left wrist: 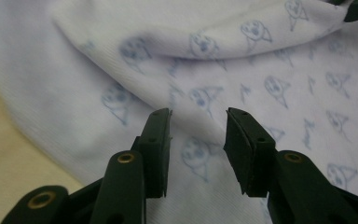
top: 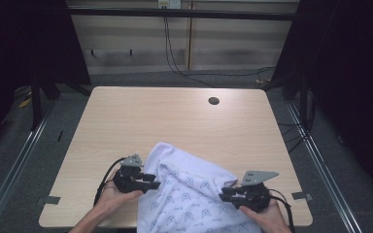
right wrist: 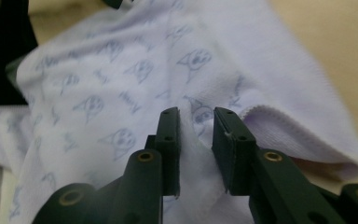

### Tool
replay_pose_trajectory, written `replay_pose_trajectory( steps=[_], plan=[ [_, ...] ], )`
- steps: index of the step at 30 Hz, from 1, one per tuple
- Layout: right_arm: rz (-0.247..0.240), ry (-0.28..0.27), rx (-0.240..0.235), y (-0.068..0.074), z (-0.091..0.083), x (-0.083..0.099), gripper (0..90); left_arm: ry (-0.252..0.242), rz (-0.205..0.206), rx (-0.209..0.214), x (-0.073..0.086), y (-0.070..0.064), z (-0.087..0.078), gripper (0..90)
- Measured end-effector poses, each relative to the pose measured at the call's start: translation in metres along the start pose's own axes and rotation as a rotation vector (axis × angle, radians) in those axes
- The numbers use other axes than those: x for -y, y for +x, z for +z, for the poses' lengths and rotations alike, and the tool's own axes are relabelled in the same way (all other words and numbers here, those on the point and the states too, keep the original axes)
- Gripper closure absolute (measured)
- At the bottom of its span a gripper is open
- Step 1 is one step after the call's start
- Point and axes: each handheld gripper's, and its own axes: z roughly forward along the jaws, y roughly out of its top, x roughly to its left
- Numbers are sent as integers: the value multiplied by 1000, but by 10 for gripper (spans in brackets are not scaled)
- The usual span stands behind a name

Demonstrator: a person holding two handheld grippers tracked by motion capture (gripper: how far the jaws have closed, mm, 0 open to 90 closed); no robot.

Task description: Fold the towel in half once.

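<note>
1. A white knit cloth with a pale blue cartoon print (top: pixel 194 194) is lying crumpled at the near edge of the light wooden table (top: pixel 175 121), part of it hanging over that edge.
2. Left gripper (top: pixel 151 182): jaws parted, cloth seen in the gap, nothing pinched yet (left gripper view).
3. Right gripper (top: pixel 225 193): jaws narrowly parted with a fold of cloth bunched between them (right wrist: pixel 196 135); full clamping cannot be told.
4. Judged progress: early. No edge is spread flat; one side folded over itself.
5. Left to do: both grips secured, cloth pulled out and flattened or folded.
</note>
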Motion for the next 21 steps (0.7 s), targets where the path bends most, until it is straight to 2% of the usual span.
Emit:
replay_pose_trajectory(
  steps=[3,4,5,7,9,11,12,15,16,17,20,21],
  plan=[
    [30,-45,78,-17,-16,-6,702,-36,-14,-29,-10,18,-3,651],
    [41,-62,88,-24,-19,-8,700,-57,-17,-49,-13,24,-3,662],
    [52,-75,100,-31,-21,-10,698,-69,-27,-48,-16,30,-3,679],
    [80,-99,123,-44,-21,-14,696,-84,-38,-70,-22,41,-3,706],
    [105,-99,156,-58,-17,-17,682,-94,-56,-91,-26,51,0,725],
    [120,-90,185,-73,-9,-21,675,-96,-71,-110,-29,61,3,736],
    [129,-78,194,-80,-4,-23,666,-92,-69,-137,-30,65,5,736],
    [144,-25,210,-96,12,-26,623,-119,-126,-154,-29,80,6,692],
    [145,-7,221,-98,17,-25,610,-133,-131,-153,-29,82,5,681],
    [149,2,205,-99,20,-24,604,-131,-129,-147,-30,83,5,671],
    [135,44,193,-94,26,-20,591,-97,-110,-134,-32,84,11,639],
    [125,52,191,-93,27,-19,587,-83,-109,-146,-32,85,15,633]
  ],
)
